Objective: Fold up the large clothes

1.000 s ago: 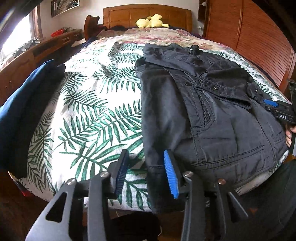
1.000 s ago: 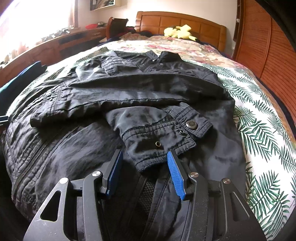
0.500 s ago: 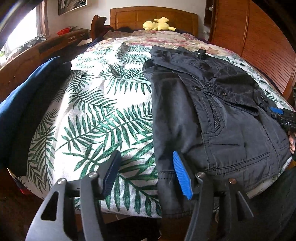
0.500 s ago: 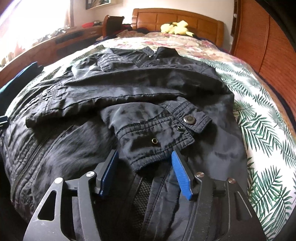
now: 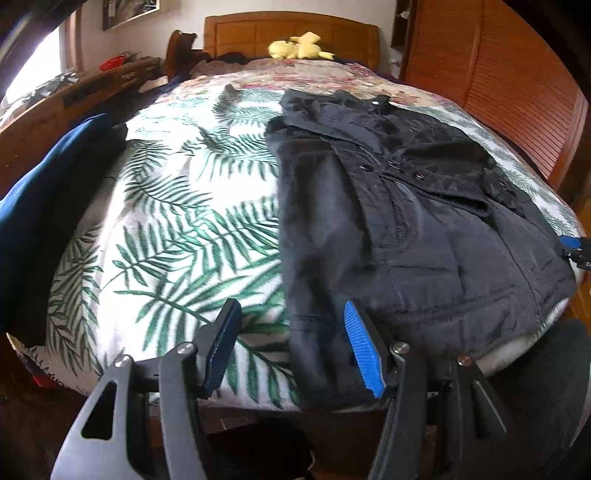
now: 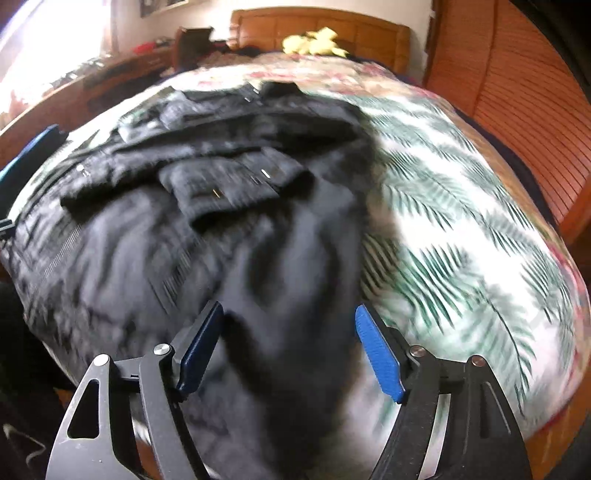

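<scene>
A dark jacket lies on the palm-leaf bedspread, both sleeves folded across its front. My left gripper stands open at the jacket's near left hem corner, which hangs over the bed's edge; the pads do not press on the cloth. In the blurred right wrist view the same jacket fills the left half. My right gripper hangs over the jacket's near right edge, its jaws opening, with dark cloth below them and nothing clamped. A blue fingertip of it shows at the right edge of the left wrist view.
The bed has a wooden headboard with a yellow soft toy in front of it. A blue garment is piled at the bed's left side. Slatted wooden wardrobe doors stand to the right, a wooden dresser to the left.
Both grippers have opened wider. The left let the hem corner go. The right has swung rightward off the cuffed sleeve end toward the jacket's right edge, and its view is now blurred.
</scene>
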`<state>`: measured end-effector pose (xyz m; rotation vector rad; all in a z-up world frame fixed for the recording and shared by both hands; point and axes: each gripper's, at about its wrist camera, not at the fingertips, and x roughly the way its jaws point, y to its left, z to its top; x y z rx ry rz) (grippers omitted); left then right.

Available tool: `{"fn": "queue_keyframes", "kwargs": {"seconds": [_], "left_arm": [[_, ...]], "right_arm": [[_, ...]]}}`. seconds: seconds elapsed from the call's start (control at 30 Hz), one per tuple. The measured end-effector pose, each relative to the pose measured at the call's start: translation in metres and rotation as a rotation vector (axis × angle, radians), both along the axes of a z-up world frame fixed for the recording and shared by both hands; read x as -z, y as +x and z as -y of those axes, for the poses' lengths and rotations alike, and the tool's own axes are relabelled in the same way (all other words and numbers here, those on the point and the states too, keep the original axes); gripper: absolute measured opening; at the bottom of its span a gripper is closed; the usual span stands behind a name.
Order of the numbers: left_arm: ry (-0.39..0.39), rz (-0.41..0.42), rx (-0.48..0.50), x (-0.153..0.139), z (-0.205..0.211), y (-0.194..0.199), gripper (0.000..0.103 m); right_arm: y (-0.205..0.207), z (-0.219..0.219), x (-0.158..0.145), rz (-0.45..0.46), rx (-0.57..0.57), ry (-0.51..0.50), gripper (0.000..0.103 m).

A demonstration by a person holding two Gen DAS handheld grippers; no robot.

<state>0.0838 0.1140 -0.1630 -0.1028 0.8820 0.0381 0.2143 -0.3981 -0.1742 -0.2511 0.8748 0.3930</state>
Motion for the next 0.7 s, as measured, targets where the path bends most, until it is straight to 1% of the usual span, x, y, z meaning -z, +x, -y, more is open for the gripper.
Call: {"fn": "queue_keyframes", "kwargs": {"seconds": [0.07, 0.2, 0.33, 0.4, 0.53, 0.7], "left_arm": [[0.005, -0.004, 0.018, 0.0, 0.004, -0.001, 0.058], [-0.001, -0.002, 0.03, 0.001, 0.008, -0.004, 0.058], [-0.004, 0.0, 0.034, 0.003, 0.01, -0.007, 0.058], [-0.008, -0.002, 0.037, 0.004, 0.011, -0.009, 0.058], [-0.039, -0.011, 0.057, 0.005, 0.014, -0.015, 0.058], [-0.052, -0.014, 0.063, 0.009, 0.016, -0.022, 0.058]], "right_arm": [[-0.006, 0.011, 0.006, -0.036, 0.013, 0.009, 0.076], [-0.016, 0.016, 0.01, -0.059, 0.014, 0.029, 0.076], [-0.021, 0.007, 0.008, -0.095, -0.034, 0.086, 0.076], [-0.024, 0.0, 0.004, -0.079, -0.051, 0.09, 0.075], [-0.024, -0.005, -0.003, -0.082, -0.064, 0.122, 0.075], [-0.029, 0.002, 0.006, -0.113, -0.041, 0.099, 0.075]]}}
